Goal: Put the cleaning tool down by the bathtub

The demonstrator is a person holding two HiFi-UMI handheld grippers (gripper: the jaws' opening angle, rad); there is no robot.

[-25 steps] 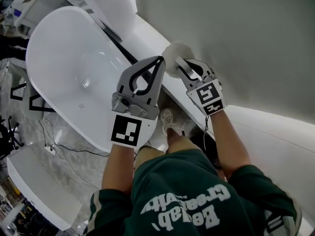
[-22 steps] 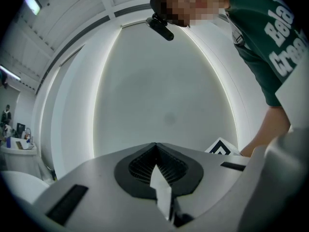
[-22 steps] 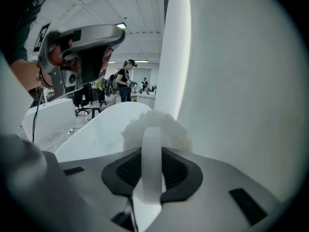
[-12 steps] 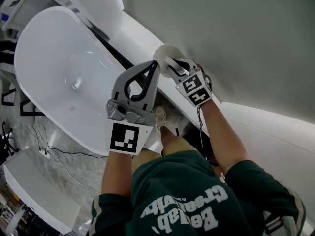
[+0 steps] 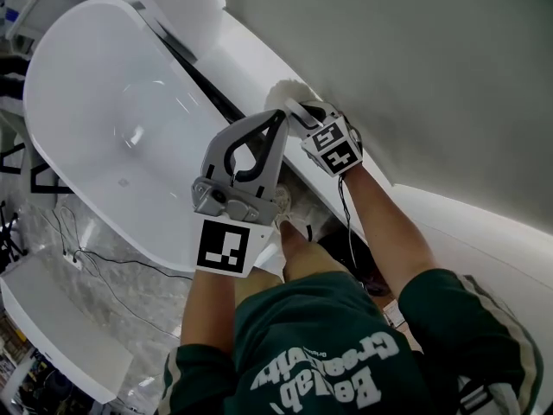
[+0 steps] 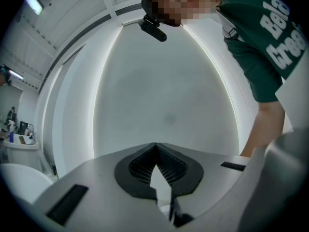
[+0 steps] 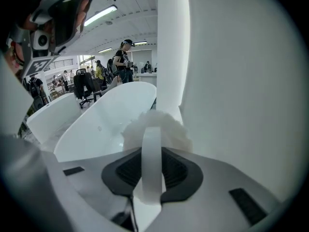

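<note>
The cleaning tool has a fluffy white head (image 5: 281, 93) (image 7: 154, 127) and a flat white handle (image 7: 150, 173). My right gripper (image 5: 295, 111) (image 7: 150, 151) is shut on that handle and tilts downward, holding the head just over the white ledge (image 5: 246, 54) between the grey wall and the white bathtub (image 5: 86, 85) (image 7: 111, 115). Whether the head touches the ledge I cannot tell. My left gripper (image 5: 278, 115) (image 6: 155, 145) hovers beside it over the tub's near end, shut, with nothing between its jaws.
A grey wall (image 5: 415, 59) rises right behind the ledge. The person's shoe (image 5: 291, 214) stands on the floor below the grippers. Cables (image 5: 95, 262) trail over the marble floor by a white bench (image 5: 52, 327). People and office chairs (image 7: 123, 57) are far beyond the tub.
My right gripper has sunk toward the ledge with the tool and tipped further downward. The left gripper has dropped a little and stays shut.
</note>
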